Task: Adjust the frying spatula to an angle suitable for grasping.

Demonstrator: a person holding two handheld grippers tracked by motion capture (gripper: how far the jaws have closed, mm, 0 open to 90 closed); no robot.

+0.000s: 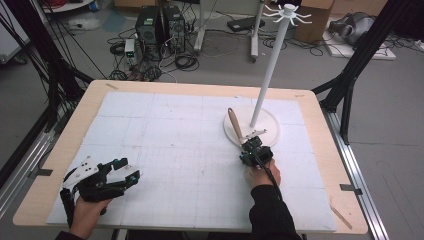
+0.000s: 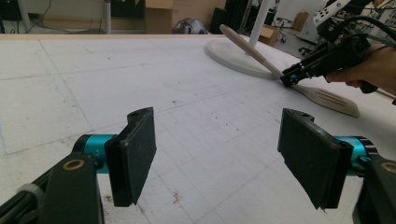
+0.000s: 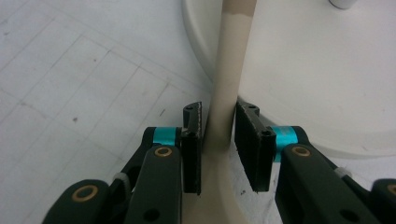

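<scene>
- In the right gripper view we see the right tongs (image 3: 218, 133) clenched on the neck of a wooden spatula (image 3: 229, 70), one black jaw pressed against each side of the pale handle.
- In the high view the right tongs (image 1: 248, 141) sit right of centre, just below the round white base (image 1: 267, 131) of a rack; the spatula (image 1: 234, 124) runs up and slightly left from them, its brown handle end lying over the base's left edge.
- In the left gripper view the spatula's (image 2: 289, 77) slotted blade lies at the right of the frame on the white mat (image 2: 93, 93), its handle slanting up over the base (image 2: 233, 56) toward the upper centre.
- The left tongs (image 2: 217, 156) are released, jaws standing wide apart with nothing between them, above the mat.
- In the high view the left tongs (image 1: 131, 172) lie at the lower left, well apart from the spatula.
- The rack's white pole (image 1: 270, 65) rises from the base to a ring of hooks (image 1: 288, 13) at the top of the frame.
- The mat (image 1: 165, 135) covers most of the wooden table (image 1: 80, 112).
</scene>
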